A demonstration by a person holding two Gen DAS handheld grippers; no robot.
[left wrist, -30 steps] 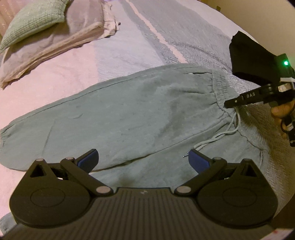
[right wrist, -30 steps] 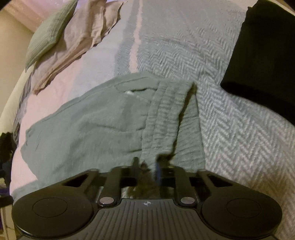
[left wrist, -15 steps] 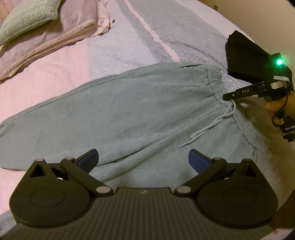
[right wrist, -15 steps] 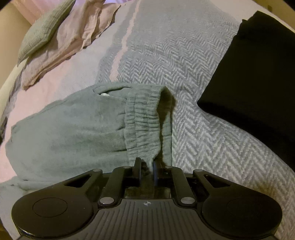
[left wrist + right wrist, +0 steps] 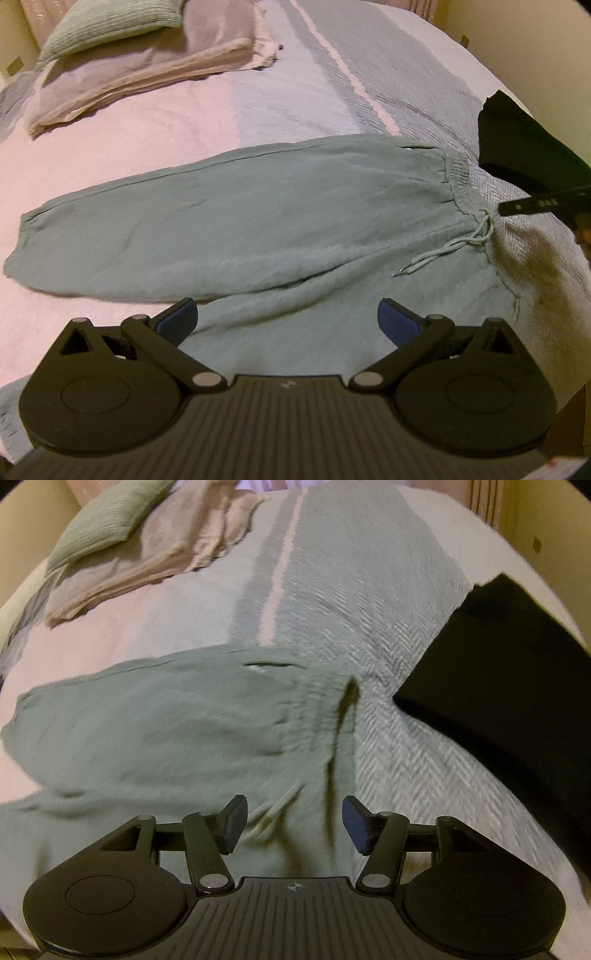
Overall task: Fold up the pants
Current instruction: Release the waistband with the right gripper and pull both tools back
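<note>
Grey-green pants (image 5: 258, 218) lie flat on the bed, one leg folded over the other, cuff at the left and elastic waistband (image 5: 458, 173) with a loose drawstring (image 5: 454, 247) at the right. My left gripper (image 5: 287, 320) hovers open over the near leg, nothing between its blue pads. In the right wrist view the pants (image 5: 166, 720) lie blurred below, the waistband (image 5: 325, 701) just ahead. My right gripper (image 5: 293, 821) has its jaws opening above the waistband edge, the cloth free of its pads. One of its fingers (image 5: 543, 204) shows at the right edge of the left wrist view.
A folded black garment (image 5: 498, 672) lies on the herringbone blanket (image 5: 388, 602) right of the waistband. Pillows (image 5: 122, 48) are stacked at the far left of the bed. A pink sheet (image 5: 110, 147) covers the left part. A beige wall runs behind.
My right gripper, shut on the waistband in both earlier frames, has opened, let the cloth drop flat and risen. The left gripper has pulled back a little, still open.
</note>
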